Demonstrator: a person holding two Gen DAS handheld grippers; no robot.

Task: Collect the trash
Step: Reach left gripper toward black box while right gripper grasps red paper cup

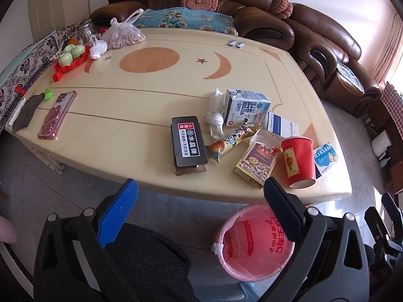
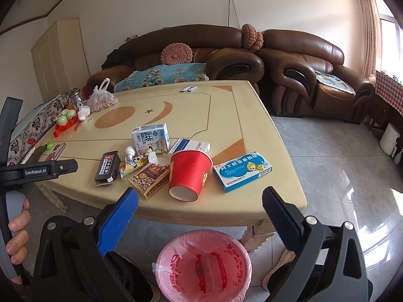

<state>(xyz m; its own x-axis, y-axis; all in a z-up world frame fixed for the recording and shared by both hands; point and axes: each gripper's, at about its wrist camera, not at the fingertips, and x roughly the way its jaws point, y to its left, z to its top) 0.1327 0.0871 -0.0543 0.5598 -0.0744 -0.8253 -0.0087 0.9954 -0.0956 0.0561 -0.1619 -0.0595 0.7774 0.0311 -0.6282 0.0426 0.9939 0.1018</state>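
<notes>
Trash lies at the near right of the cream table point(image 1: 151, 100): a tipped red paper cup point(image 1: 298, 161) point(image 2: 189, 173), a gold-brown carton point(image 1: 257, 163) point(image 2: 149, 176), a black box point(image 1: 189, 144) point(image 2: 107, 164), a snack wrapper point(image 1: 229, 142) point(image 2: 133, 164), a milk carton point(image 1: 245, 108) point(image 2: 151, 137), crumpled tissue point(image 1: 215, 115), a white-blue box point(image 2: 190, 147) and a blue medicine box point(image 2: 243, 171). A pink-lined bin point(image 1: 254, 241) point(image 2: 204, 264) stands on the floor below the table's edge. My left gripper point(image 1: 199, 196) and right gripper point(image 2: 200, 201) are open, empty, held short of the table.
A pink phone point(image 1: 56, 115), a red tray with green cups point(image 1: 71, 56), bagged nuts point(image 1: 123, 34) and two small sachets point(image 1: 236, 43) sit farther back. Brown sofas point(image 2: 302, 75) ring the table. The left gripper's body point(image 2: 37, 170) shows at the right wrist view's left.
</notes>
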